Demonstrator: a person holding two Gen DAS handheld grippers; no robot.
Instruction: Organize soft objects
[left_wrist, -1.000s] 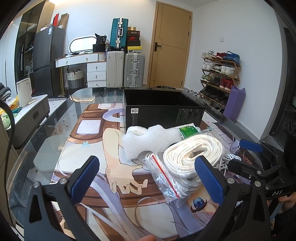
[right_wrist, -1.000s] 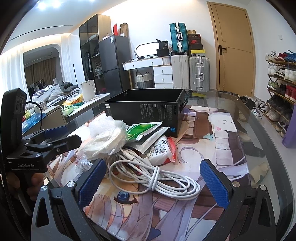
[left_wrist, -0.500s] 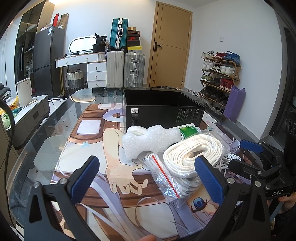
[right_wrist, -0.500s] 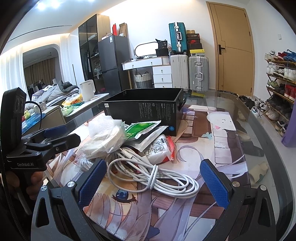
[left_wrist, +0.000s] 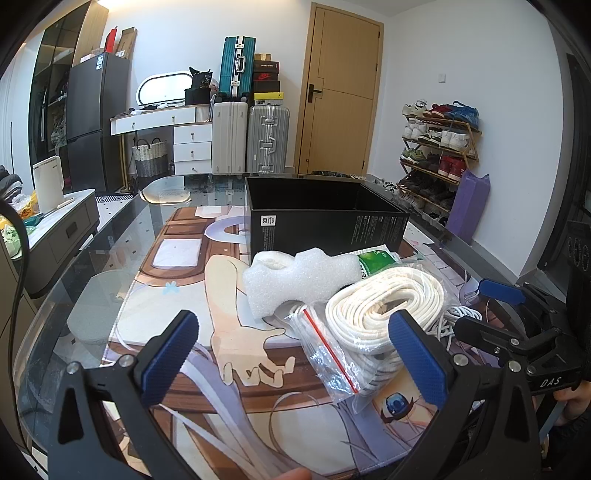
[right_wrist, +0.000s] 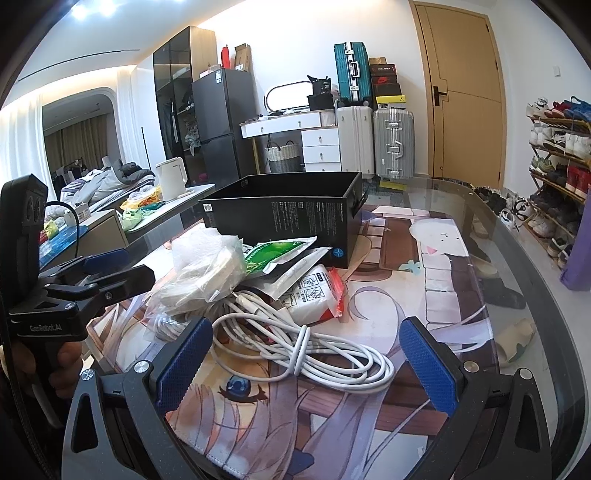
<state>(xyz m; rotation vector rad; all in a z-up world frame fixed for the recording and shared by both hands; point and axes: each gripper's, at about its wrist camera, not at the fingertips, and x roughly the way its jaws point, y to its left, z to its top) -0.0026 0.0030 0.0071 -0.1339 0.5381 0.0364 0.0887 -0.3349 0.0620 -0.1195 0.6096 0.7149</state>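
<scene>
Trouble here would most likely come from the tangle. The white cable (right_wrist: 295, 343) lies in loose loops on the desk (right_wrist: 517, 266), its upper end running under the heap of packets, so a pull on one strand could drag the red-edged pack (right_wrist: 317, 295) and the green packet (right_wrist: 277, 253) along or off the mat (right_wrist: 443, 295). The bagged rope (left_wrist: 384, 314) is in slippery clear plastic; a grip on the film alone may let the coil slide out. The foam block (left_wrist: 299, 277) rests on the bag's edge and would likely tip if the bag is lifted first.

Both tongs are spread wide and hold nothing: the left tongs (left_wrist: 295, 362) hover just before the bagged rope, the right tongs (right_wrist: 306, 365) just before the cable.

The cable bundle's long axis runs from the heap, upper left in the right wrist view, down toward the lower right. The rope coil is an oval, long axis slanting from near left to far right in the left wrist view. The foam block lies roughly crosswise, in front of the open black box (left_wrist: 325, 221), which stands empty as far as can be seen, just behind the heap.
</scene>
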